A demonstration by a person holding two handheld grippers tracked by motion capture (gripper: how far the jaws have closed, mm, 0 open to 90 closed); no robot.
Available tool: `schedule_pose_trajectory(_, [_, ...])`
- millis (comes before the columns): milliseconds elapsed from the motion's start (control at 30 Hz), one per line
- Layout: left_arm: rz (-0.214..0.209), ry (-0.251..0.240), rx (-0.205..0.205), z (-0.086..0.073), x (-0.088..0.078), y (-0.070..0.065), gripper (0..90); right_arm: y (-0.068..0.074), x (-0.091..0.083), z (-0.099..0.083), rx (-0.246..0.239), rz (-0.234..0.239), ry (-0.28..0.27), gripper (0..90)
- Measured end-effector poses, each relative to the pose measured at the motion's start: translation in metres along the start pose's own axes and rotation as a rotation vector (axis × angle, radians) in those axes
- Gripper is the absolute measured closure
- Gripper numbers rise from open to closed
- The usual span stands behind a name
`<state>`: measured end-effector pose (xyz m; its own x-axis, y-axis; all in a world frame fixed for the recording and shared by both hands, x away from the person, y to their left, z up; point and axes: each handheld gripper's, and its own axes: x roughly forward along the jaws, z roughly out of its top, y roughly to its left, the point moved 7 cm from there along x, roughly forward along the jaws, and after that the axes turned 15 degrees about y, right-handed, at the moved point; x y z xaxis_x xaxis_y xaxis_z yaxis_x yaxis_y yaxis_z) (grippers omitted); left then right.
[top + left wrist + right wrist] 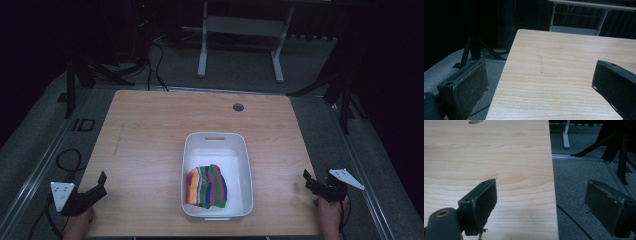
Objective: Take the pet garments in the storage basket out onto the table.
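Two grippers, left (pixel 100 184) and right (pixel 311 182), rest with jaws apart and empty at the table's (pixel 150 130) near corners, the striped cloth (pixel 206 186) lying in the white bin (pixel 187 150) midway between them, about equally near either.

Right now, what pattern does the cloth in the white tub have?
The cloth has multicoloured stripes, clearest in the high view.

Both hands are carrying black two-jaw grippers, the left gripper (pixel 98 183) and right gripper (pixel 309 179), each wearing a grey three-cornered plate and trailing a cable.
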<state>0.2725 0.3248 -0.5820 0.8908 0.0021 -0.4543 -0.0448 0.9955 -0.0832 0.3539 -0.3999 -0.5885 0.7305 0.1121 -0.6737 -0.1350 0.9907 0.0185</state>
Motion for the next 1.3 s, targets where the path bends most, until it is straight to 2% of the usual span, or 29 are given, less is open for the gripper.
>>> schedule_pose_trajectory(200, [-0.004, 0.003, -0.002, 0.0, 0.0, 0.0, 0.9, 0.002, 0.002, -0.001, -0.012, 0.022, 0.023, 12.3])
schedule_pose_trajectory(267, [-0.007, 0.006, -0.002, 0.0, 0.001, -0.001, 0.9, 0.002, 0.002, 0.0, -0.014, 0.047, 0.03, 12.3])
schedule_pose_trajectory(300, [-0.009, 0.007, -0.001, 0.0, 0.001, -0.001, 1.0, 0.003, 0.003, 0.0, -0.02, 0.078, 0.039, 12.3])
schedule_pose_trajectory(367, [-0.009, 0.006, -0.002, 0.0, 0.001, -0.001, 0.9, 0.004, 0.006, 0.001, -0.056, 0.174, 0.062, 12.2])
schedule_pose_trajectory(433, [-0.01, 0.008, -0.002, 0.0, 0.001, -0.001, 0.9, 0.002, 0.008, 0.002, -0.13, 0.199, 0.1, 12.5])
schedule_pose_trajectory(500, [-0.01, 0.008, -0.003, 0.0, 0.001, -0.001, 0.9, 0.006, 0.009, 0.001, -0.196, 0.292, 0.131, 12.8])
schedule_pose_trajectory(533, [-0.01, 0.009, -0.002, 0.0, 0.001, -0.001, 0.9, 0.007, 0.01, -0.001, -0.221, 0.322, 0.159, 12.8])
schedule_pose_trajectory(600, [-0.009, 0.009, -0.003, 0.0, 0.001, -0.001, 0.9, 0.008, 0.012, -0.004, -0.278, 0.347, 0.21, 12.8])
schedule_pose_trajectory(667, [-0.009, 0.008, -0.002, 0.0, 0.001, -0.001, 0.9, 0.008, 0.012, -0.007, -0.295, 0.38, 0.238, 12.8])
schedule_pose_trajectory(800, [-0.01, 0.01, -0.004, 0.0, 0.001, -0.001, 0.9, 0.015, 0.007, -0.01, -0.349, 0.433, 0.266, 12.8])
schedule_pose_trajectory(967, [-0.013, 0.012, -0.004, 0.0, 0.001, -0.001, 0.9, 0.029, 0.002, -0.015, -0.459, 0.468, 0.302, 12.8])
schedule_pose_trajectory(1067, [-0.012, 0.013, -0.003, 0.0, 0.001, -0.001, 0.9, 0.04, -0.002, -0.015, -0.514, 0.521, 0.315, 12.8])
schedule_pose_trajectory(1100, [-0.012, 0.012, -0.004, 0.0, 0.001, -0.001, 0.9, 0.044, -0.003, -0.015, -0.538, 0.524, 0.324, 12.8])
schedule_pose_trajectory(1133, [-0.012, 0.012, -0.004, 0.0, 0.001, -0.001, 0.9, 0.044, -0.003, -0.015, -0.538, 0.524, 0.324, 12.8])
schedule_pose_trajectory(1233, [-0.012, 0.012, -0.004, 0.0, 0.001, -0.001, 0.9, 0.055, -0.005, -0.016, -0.622, 0.538, 0.358, 13.1])
schedule_pose_trajectory(1300, [-0.012, 0.013, -0.004, 0.0, 0.001, -0.001, 0.9, 0.062, -0.008, -0.015, -0.66, 0.544, 0.368, 13.1])
